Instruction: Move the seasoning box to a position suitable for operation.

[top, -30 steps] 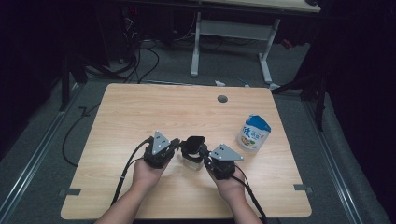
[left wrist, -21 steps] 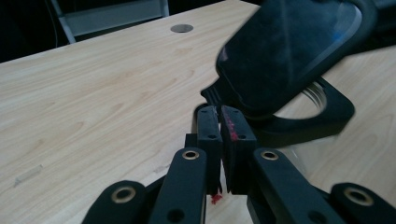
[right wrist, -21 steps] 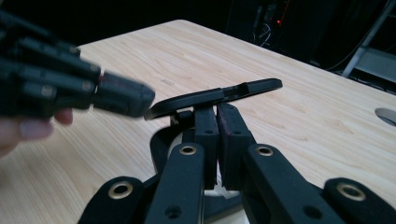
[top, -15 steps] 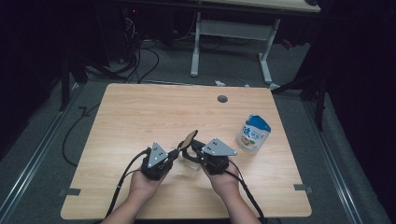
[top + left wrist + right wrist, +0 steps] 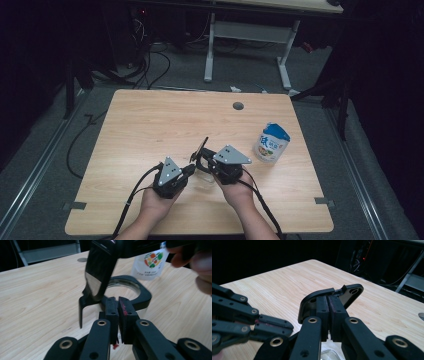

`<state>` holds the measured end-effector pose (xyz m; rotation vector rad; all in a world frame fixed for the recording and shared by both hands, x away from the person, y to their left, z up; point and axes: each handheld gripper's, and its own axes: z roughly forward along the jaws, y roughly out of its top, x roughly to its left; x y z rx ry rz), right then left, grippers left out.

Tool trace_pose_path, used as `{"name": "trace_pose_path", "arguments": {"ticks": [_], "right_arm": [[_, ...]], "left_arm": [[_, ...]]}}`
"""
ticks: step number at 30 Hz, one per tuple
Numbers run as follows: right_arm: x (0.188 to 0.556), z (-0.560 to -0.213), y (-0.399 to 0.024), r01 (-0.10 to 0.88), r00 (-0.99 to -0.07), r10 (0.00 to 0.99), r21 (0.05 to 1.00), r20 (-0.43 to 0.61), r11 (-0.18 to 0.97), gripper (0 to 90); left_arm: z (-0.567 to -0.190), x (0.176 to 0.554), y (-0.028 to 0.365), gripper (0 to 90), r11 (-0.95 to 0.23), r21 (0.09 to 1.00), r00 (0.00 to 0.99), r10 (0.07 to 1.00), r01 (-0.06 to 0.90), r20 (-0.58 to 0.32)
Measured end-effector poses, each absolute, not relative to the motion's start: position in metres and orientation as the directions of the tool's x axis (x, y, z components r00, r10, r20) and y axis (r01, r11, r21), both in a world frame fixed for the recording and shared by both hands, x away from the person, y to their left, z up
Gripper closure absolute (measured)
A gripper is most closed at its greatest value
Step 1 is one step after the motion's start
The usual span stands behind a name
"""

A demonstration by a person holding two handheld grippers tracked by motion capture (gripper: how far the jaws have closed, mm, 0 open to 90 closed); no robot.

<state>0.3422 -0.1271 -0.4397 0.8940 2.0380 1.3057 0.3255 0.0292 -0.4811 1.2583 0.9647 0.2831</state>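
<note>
Your left gripper [image 5: 117,312] clamps black rim of glass container [image 5: 136,293] at counter's [image 5: 150,125] near centre. Your right gripper [image 5: 327,315] grasps hinged lid [image 5: 332,298], raised almost upright. Opening looks nearly done; swinging lid fully back remains. Blue-capped bottle [image 5: 272,141] stands apart.

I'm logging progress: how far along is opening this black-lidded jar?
Done: the lid stands swung up off the jar's ring. In hand: the left tongs clamp the ring and the right tongs clamp the lid. Remaining: probably the pouch, which stands apart and untouched.
</note>
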Motion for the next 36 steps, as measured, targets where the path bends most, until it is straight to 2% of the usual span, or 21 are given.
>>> {"name": "trace_pose_path", "arguments": {"ticks": [9,16,26,36], "right_arm": [[0.336,-0.44,-0.142,0.24,-0.607,0.789,0.923,-0.097,0.299,87.2],[0.334,-0.46,-0.16,0.294,-0.588,0.806,0.91,-0.068,0.292,87.3],[0.335,-0.481,-0.15,0.325,-0.609,0.79,0.889,-0.064,0.323,87.3],[0.335,-0.484,-0.147,0.323,-0.614,0.787,0.891,-0.059,0.319,89.1]], "left_arm": [[-0.477,0.335,0.017,84.7,0.362,0.884,0.581,0.666,0.296,-0.467],[-0.476,0.335,0.017,84.9,0.371,0.883,0.575,0.671,0.287,-0.468],[-0.467,0.341,0.016,81.5,0.412,0.871,0.564,0.666,0.268,-0.488],[-0.463,0.356,0.023,82.7,0.439,0.866,0.521,0.694,0.24,-0.497]]}}
